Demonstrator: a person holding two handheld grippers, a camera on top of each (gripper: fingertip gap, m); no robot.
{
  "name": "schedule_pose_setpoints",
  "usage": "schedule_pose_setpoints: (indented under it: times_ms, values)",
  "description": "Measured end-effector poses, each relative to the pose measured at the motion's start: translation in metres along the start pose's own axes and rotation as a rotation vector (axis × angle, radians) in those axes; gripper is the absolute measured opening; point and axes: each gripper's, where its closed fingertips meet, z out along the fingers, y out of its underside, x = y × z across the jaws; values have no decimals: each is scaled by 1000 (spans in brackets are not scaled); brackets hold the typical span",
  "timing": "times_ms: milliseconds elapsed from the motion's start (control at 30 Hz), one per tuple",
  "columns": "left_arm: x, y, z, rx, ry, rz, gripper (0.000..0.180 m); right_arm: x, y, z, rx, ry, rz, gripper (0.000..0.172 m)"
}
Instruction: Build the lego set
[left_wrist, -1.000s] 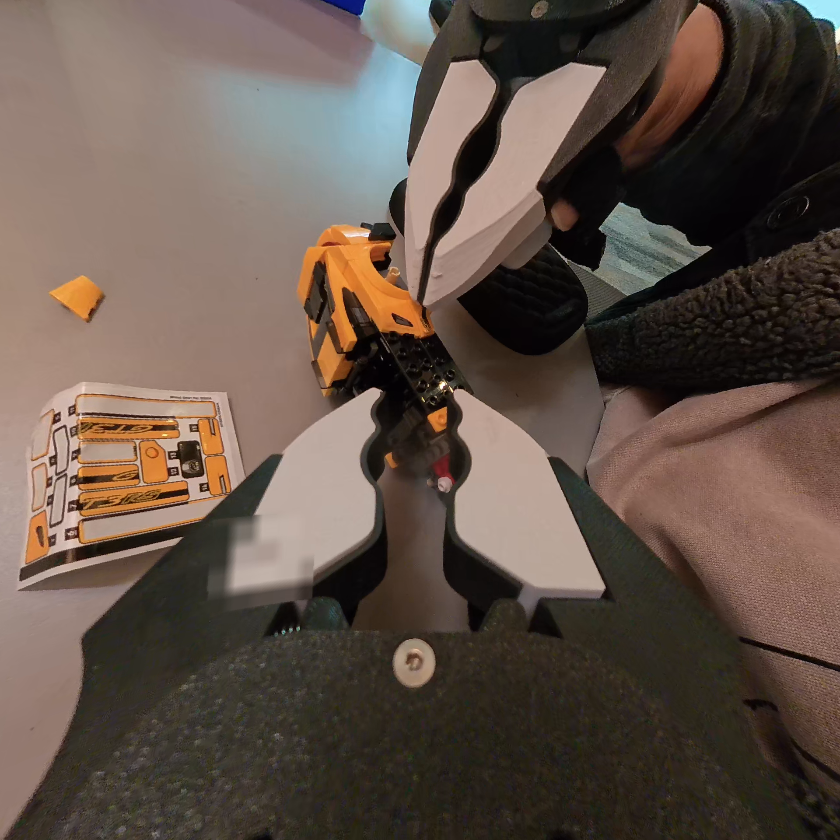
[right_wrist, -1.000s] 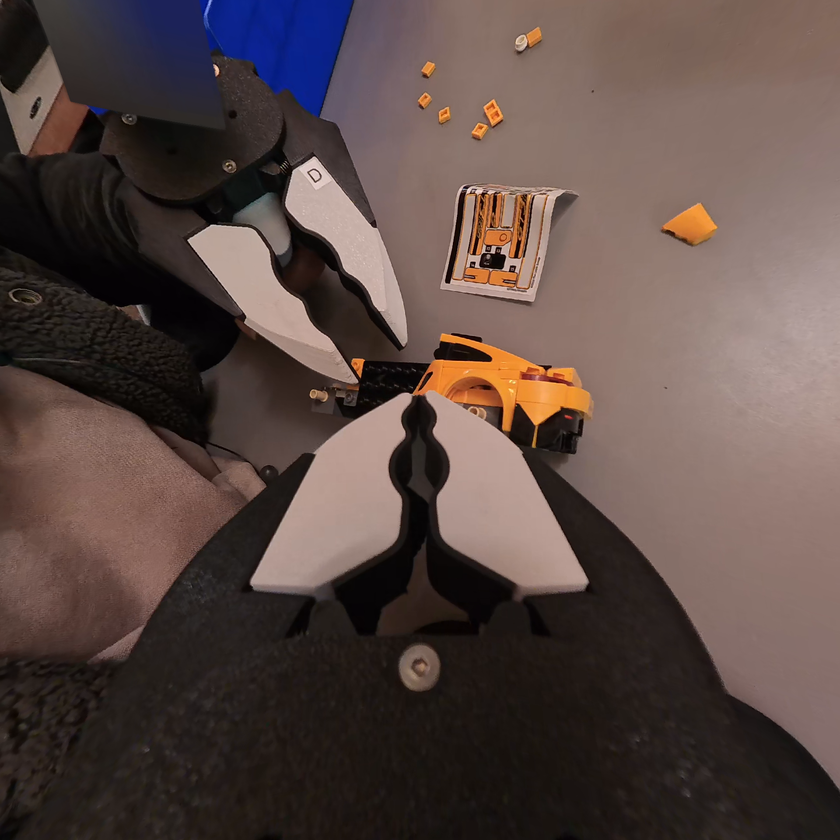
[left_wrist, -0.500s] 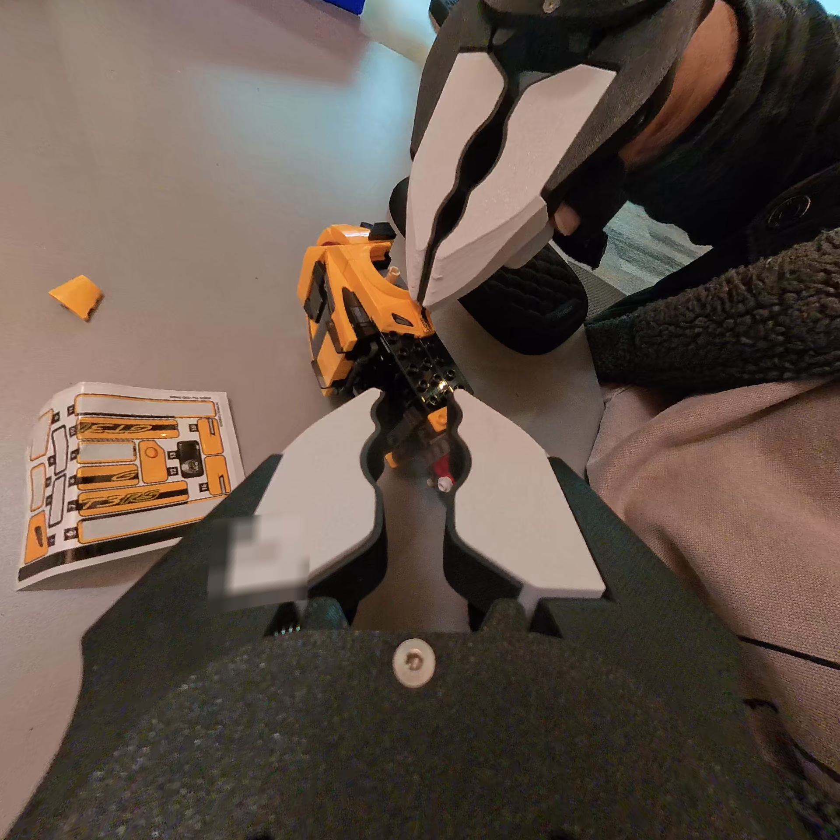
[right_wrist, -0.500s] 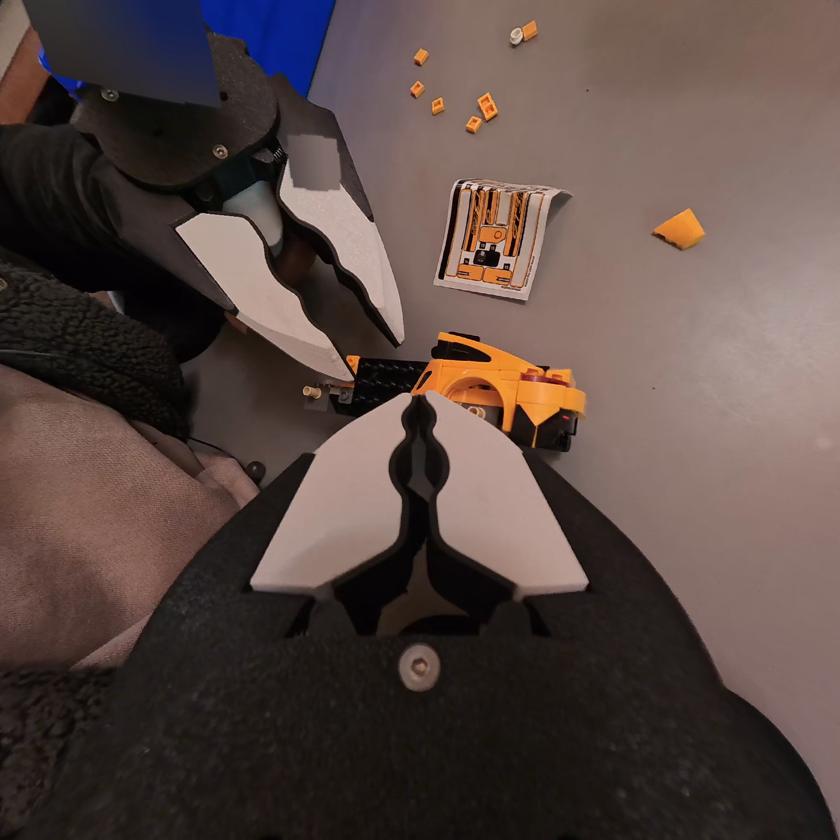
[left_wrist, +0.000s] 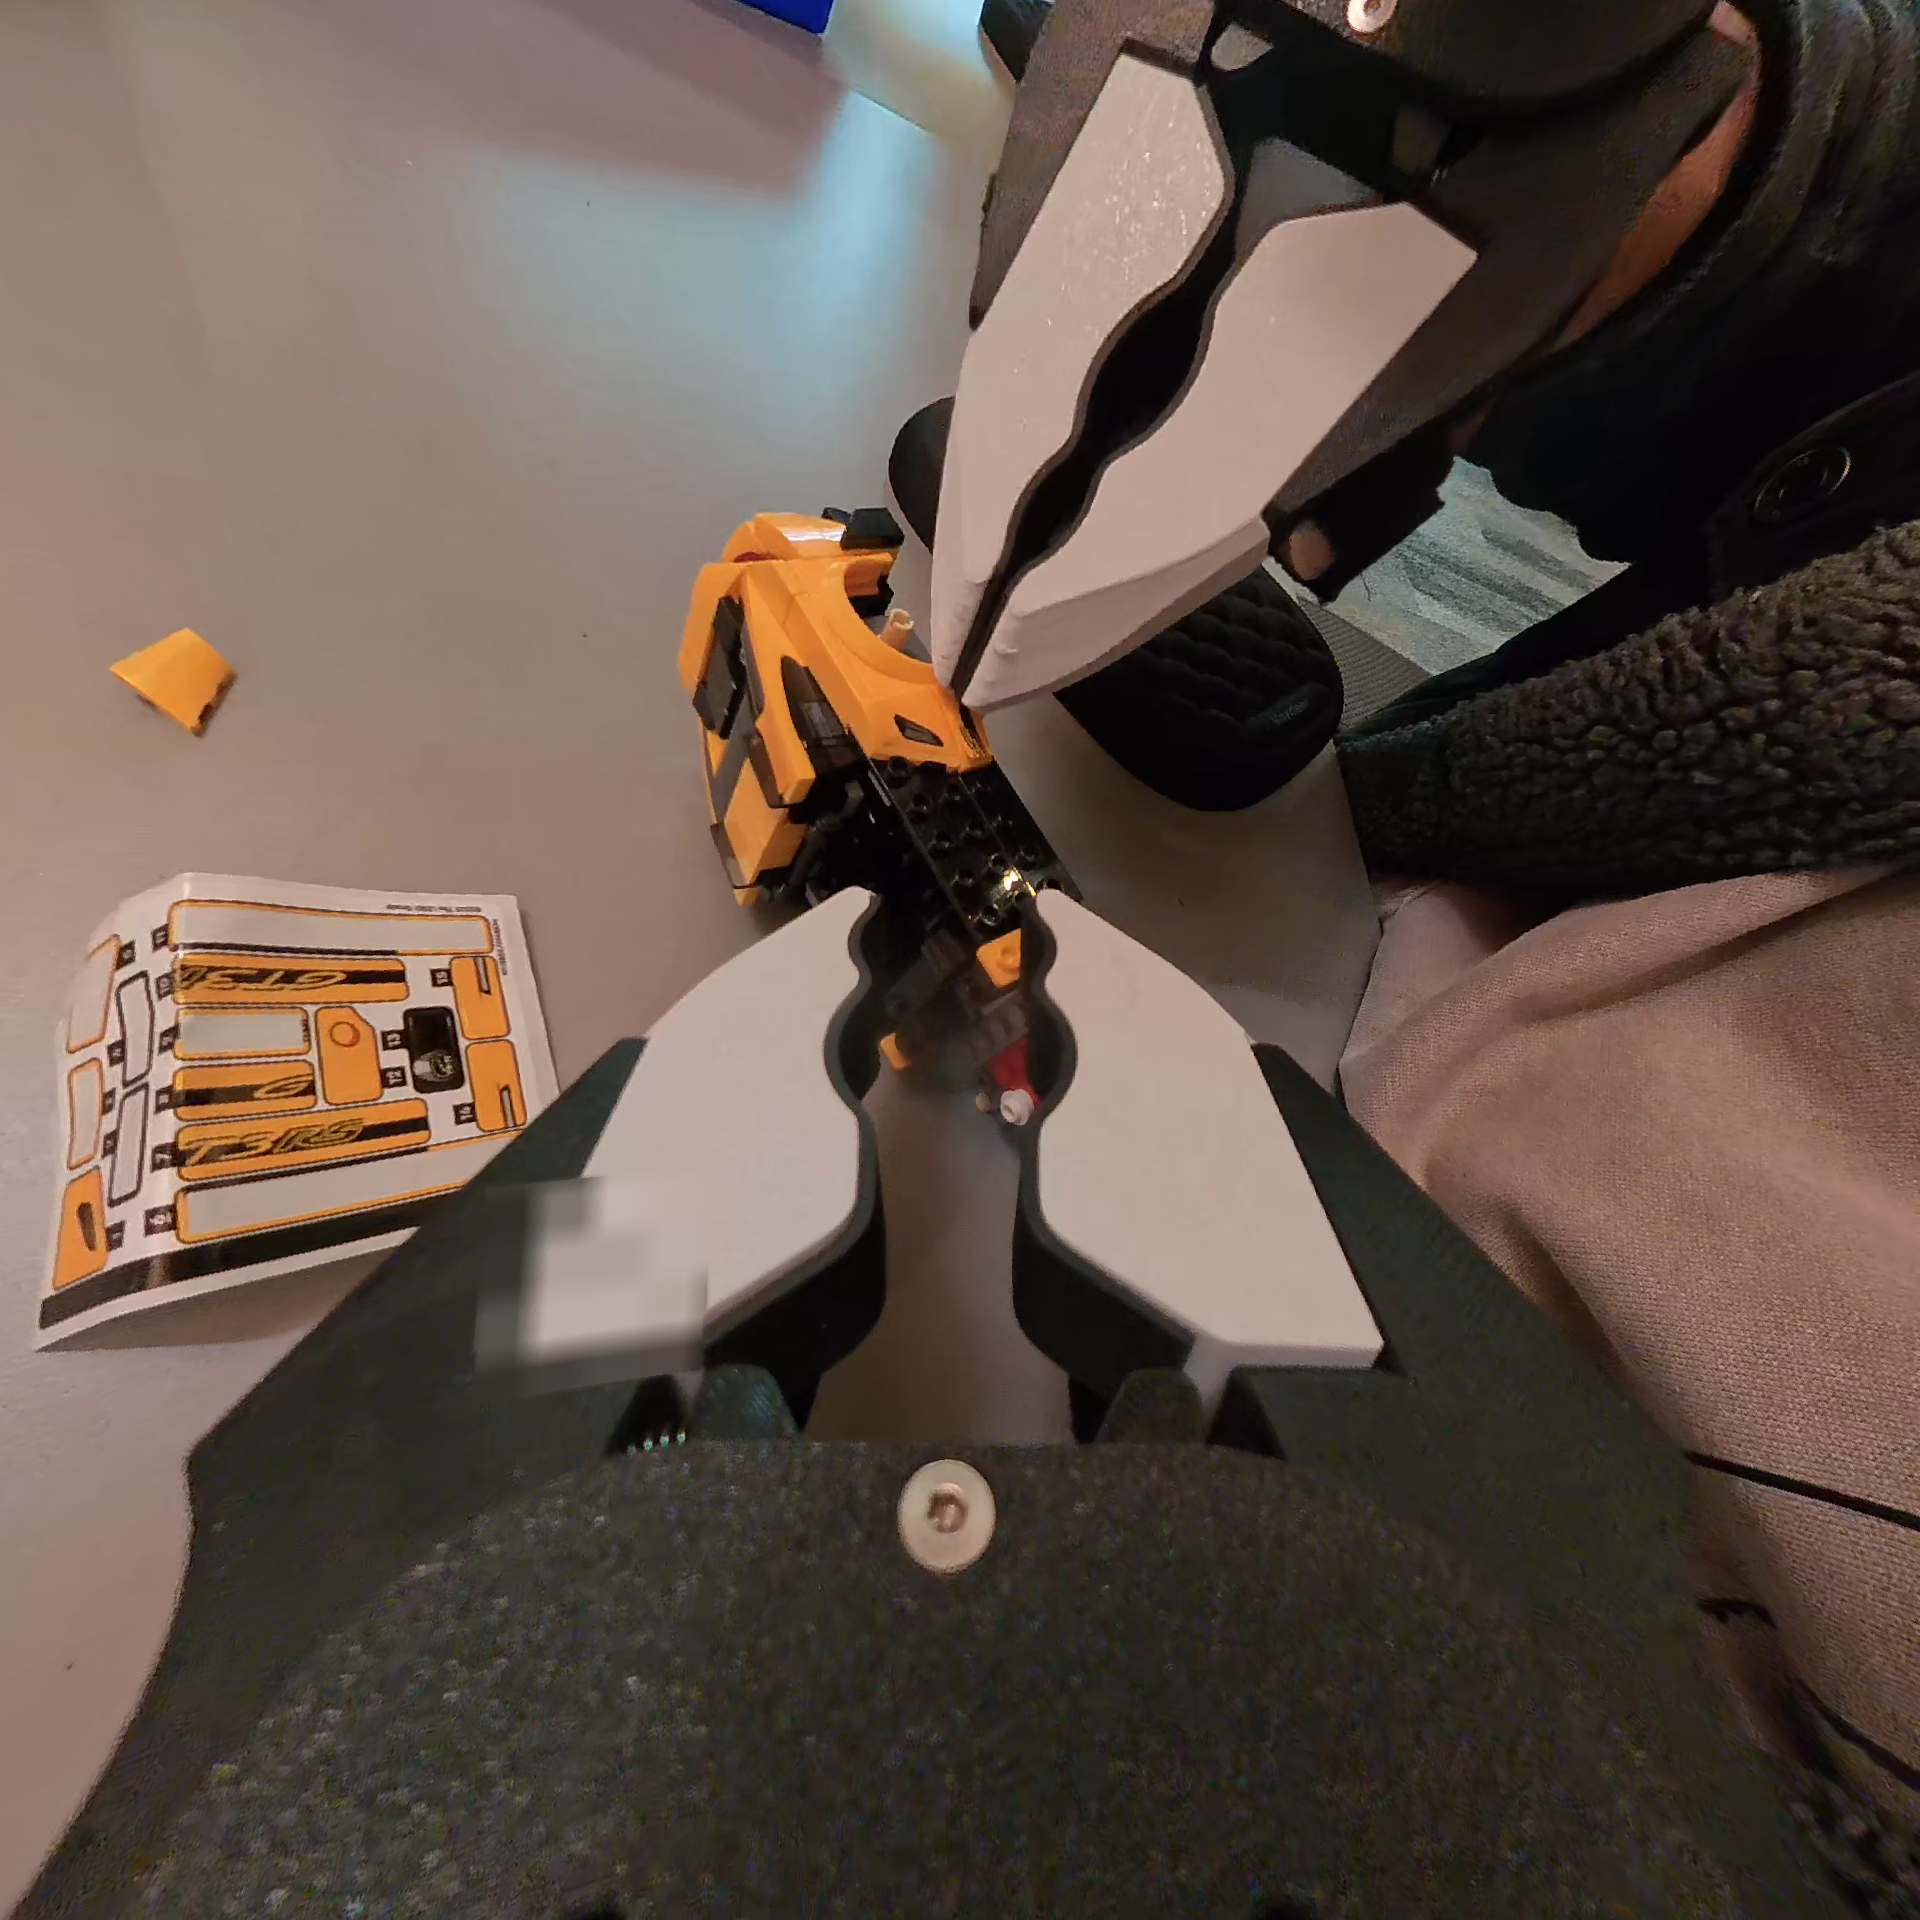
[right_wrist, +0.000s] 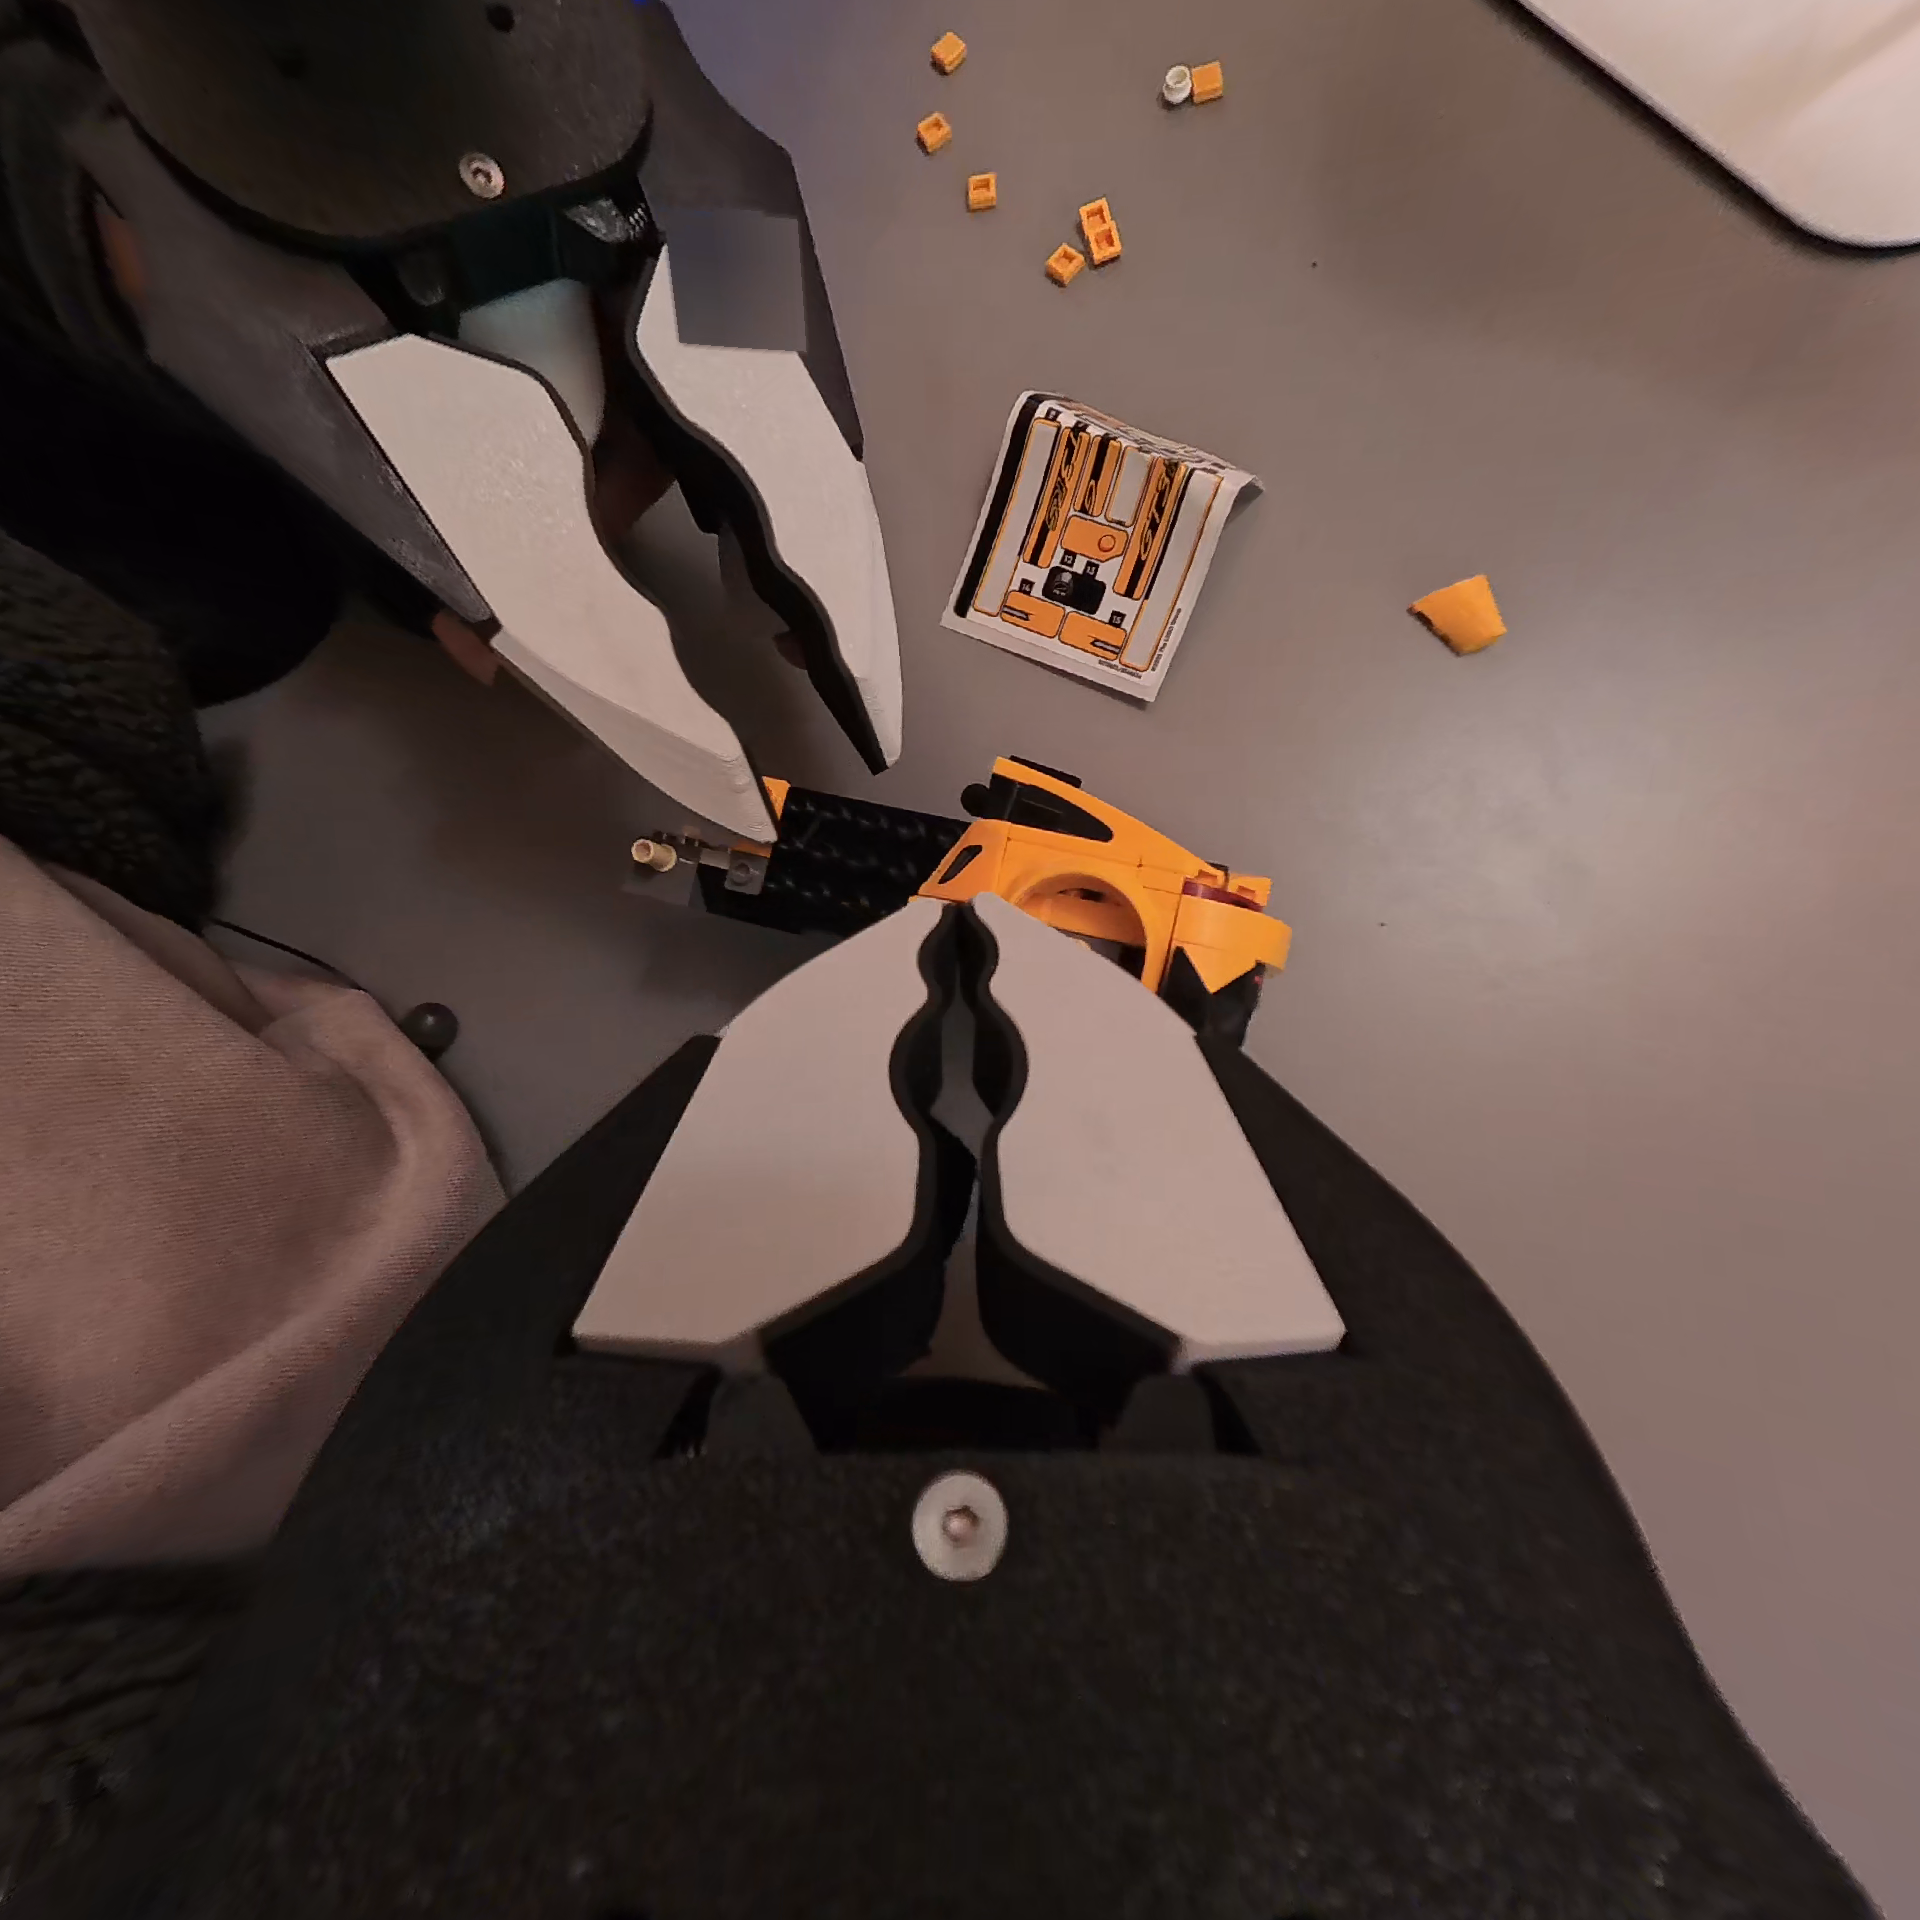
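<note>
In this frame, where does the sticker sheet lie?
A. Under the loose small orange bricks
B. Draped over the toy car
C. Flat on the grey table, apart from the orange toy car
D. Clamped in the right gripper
C: the sticker sheet lies on the grey table, with bare table between it and the orange toy car; neither gripper touches it.

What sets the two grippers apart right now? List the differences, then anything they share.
Jaws: the left gripper is parted around the black end of the orange brick car; the right gripper has its tips together with nothing between them.
Contact: the left grips the car's black chassis; the right's closed tips meet the orange body.
Shared: grey fingers on black bodies, both at the same car on the grey table.
</note>
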Motion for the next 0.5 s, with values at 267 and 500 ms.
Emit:
schedule_pose_setpoints:
  times_ms: [267,500]
  values:
    - [0,0,0,1,-2,0,23,-1,1,0,-23,82,-155,6]
    - [0,0,-1,2,-3,-1,23,-2,1,1,-39,142,-251,10]
